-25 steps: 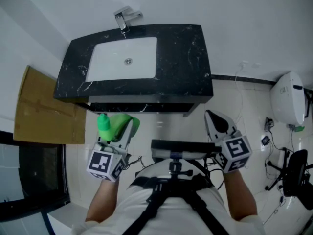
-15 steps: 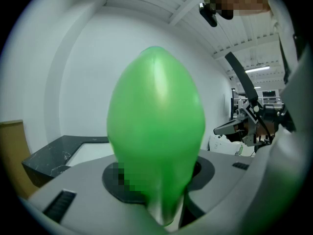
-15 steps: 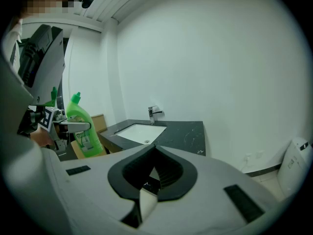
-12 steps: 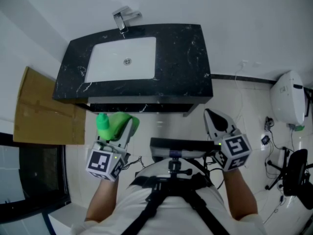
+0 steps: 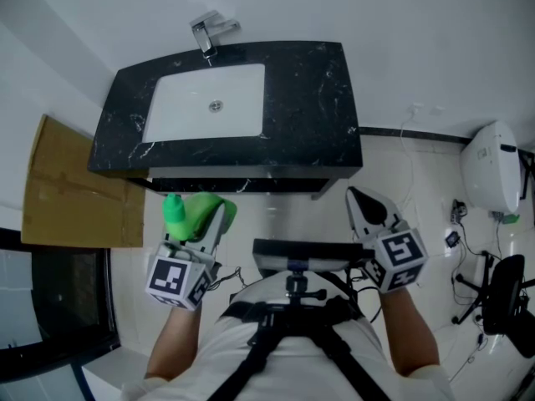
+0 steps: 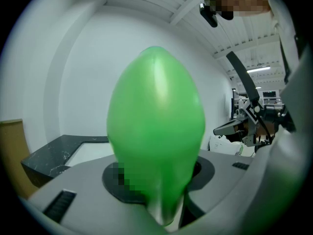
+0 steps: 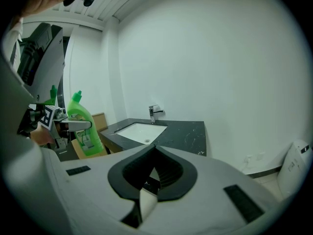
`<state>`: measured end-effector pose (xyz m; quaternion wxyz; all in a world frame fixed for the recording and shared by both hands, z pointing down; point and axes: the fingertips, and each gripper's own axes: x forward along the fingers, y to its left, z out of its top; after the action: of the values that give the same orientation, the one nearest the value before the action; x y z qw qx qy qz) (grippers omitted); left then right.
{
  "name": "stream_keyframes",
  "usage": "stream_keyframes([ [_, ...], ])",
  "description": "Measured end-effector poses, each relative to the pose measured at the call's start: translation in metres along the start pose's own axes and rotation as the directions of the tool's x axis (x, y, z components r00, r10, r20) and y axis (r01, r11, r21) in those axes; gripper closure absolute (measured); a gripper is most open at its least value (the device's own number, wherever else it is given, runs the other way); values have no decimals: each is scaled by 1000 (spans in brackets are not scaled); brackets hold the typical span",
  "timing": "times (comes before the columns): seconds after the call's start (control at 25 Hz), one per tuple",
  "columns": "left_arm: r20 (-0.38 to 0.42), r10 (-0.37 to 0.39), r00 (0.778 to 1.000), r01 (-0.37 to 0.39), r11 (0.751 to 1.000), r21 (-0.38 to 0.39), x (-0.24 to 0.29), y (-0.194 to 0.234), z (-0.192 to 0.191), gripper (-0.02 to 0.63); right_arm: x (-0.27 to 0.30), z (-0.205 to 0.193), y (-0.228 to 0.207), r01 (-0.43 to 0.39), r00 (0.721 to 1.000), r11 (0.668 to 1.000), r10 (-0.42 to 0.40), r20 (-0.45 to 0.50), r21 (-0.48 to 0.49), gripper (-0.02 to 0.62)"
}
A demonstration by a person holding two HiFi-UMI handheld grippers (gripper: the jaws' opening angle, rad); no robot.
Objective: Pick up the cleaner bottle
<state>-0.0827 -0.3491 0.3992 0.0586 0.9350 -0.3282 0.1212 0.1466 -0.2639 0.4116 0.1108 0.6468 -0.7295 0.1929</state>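
Observation:
A bright green cleaner bottle (image 5: 191,215) with a green cap sits upright in my left gripper (image 5: 203,221), whose jaws are closed on its body. In the left gripper view the bottle (image 6: 155,131) fills the middle and hides most of what lies beyond. The right gripper view shows the same bottle (image 7: 84,127) at the left, held off the floor in front of the vanity. My right gripper (image 5: 368,207) hangs at the right, level with the left one, shut and holding nothing; its jaws meet in the right gripper view (image 7: 148,201).
A black marble vanity (image 5: 309,98) with a white basin (image 5: 207,100) and a chrome tap (image 5: 209,32) stands ahead against the white wall. A brown cardboard sheet (image 5: 71,186) leans at the left. A white appliance (image 5: 491,167) and a stand with cables (image 5: 493,295) are at the right.

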Motion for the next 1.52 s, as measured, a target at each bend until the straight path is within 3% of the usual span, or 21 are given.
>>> stream_keyframes([
  [1.52,-12,-34,999,34,999,19,10,-2,2,440,1,-2,-1,23,1000,999,-23,-14,-25,595],
])
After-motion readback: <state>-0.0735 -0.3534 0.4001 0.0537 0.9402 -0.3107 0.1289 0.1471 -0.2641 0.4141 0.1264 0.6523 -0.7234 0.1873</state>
